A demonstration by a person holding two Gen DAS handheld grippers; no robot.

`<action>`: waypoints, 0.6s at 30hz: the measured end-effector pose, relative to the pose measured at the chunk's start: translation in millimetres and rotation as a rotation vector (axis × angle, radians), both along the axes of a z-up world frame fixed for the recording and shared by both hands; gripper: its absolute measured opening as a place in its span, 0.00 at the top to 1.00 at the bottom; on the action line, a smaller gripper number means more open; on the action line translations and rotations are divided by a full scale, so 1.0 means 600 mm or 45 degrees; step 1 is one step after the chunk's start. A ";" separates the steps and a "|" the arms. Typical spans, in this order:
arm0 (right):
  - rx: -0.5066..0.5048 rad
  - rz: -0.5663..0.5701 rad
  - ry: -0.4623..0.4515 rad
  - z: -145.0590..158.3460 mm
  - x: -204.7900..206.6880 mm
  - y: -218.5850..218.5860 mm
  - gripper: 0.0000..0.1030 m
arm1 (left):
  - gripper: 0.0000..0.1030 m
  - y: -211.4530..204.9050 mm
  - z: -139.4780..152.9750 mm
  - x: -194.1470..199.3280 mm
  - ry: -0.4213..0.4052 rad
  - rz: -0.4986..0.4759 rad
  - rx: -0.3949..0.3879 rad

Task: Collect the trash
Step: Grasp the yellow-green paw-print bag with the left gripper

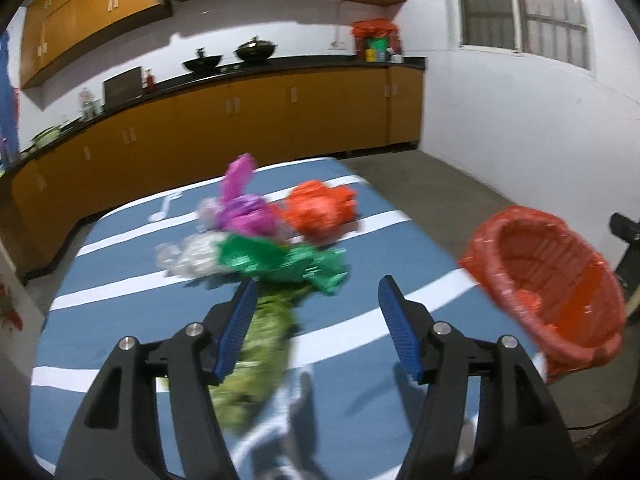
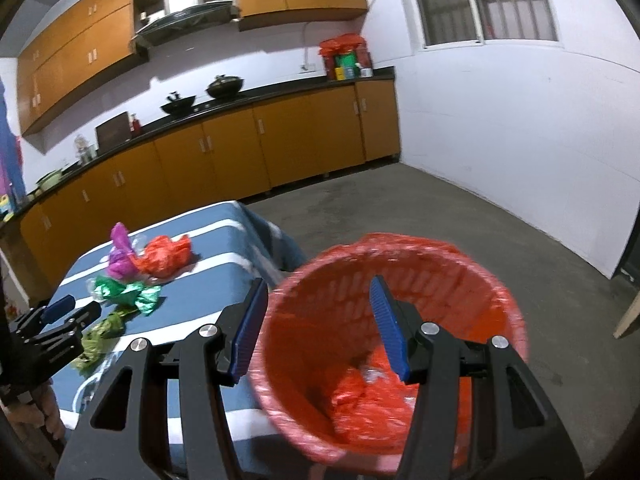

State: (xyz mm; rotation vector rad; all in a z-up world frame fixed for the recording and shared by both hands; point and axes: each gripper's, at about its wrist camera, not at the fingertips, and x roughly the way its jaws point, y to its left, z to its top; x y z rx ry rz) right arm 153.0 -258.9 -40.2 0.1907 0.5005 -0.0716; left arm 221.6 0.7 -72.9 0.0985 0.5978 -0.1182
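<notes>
Crumpled wrappers lie on the blue-and-white striped table [image 1: 120,264]: purple [image 1: 244,208], orange [image 1: 320,208], silver [image 1: 192,256], green [image 1: 280,260] and yellow-green [image 1: 260,344]. My left gripper [image 1: 316,300] is open above the table, its left finger beside the yellow-green wrapper. The red bin [image 1: 548,288] with a red liner is off the table's right edge. In the right wrist view my right gripper [image 2: 320,304] is open and empty over the bin's [image 2: 384,344] near rim. The wrappers [image 2: 132,280] and the left gripper [image 2: 68,308] show at left.
Orange kitchen cabinets [image 1: 240,120] with a black counter, woks and jars run along the back wall. A grey concrete floor [image 2: 440,216] lies to the right, with a white wall and window beyond. A dark object [image 1: 624,232] stands at the far right.
</notes>
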 end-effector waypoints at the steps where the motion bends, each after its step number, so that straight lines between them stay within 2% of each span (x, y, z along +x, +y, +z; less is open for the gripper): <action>1: 0.000 0.013 0.000 0.000 0.002 0.009 0.47 | 0.39 0.012 -0.003 0.004 0.008 0.020 0.005; 4: 0.000 0.059 0.004 -0.002 0.012 0.038 0.47 | 0.39 0.041 -0.018 0.014 0.047 0.070 0.009; 12: -0.006 0.147 0.028 -0.008 0.031 0.088 0.47 | 0.41 0.054 -0.050 0.036 0.134 0.084 0.028; 18: -0.025 0.185 0.048 -0.012 0.038 0.108 0.47 | 0.47 0.061 -0.078 0.055 0.240 0.097 0.025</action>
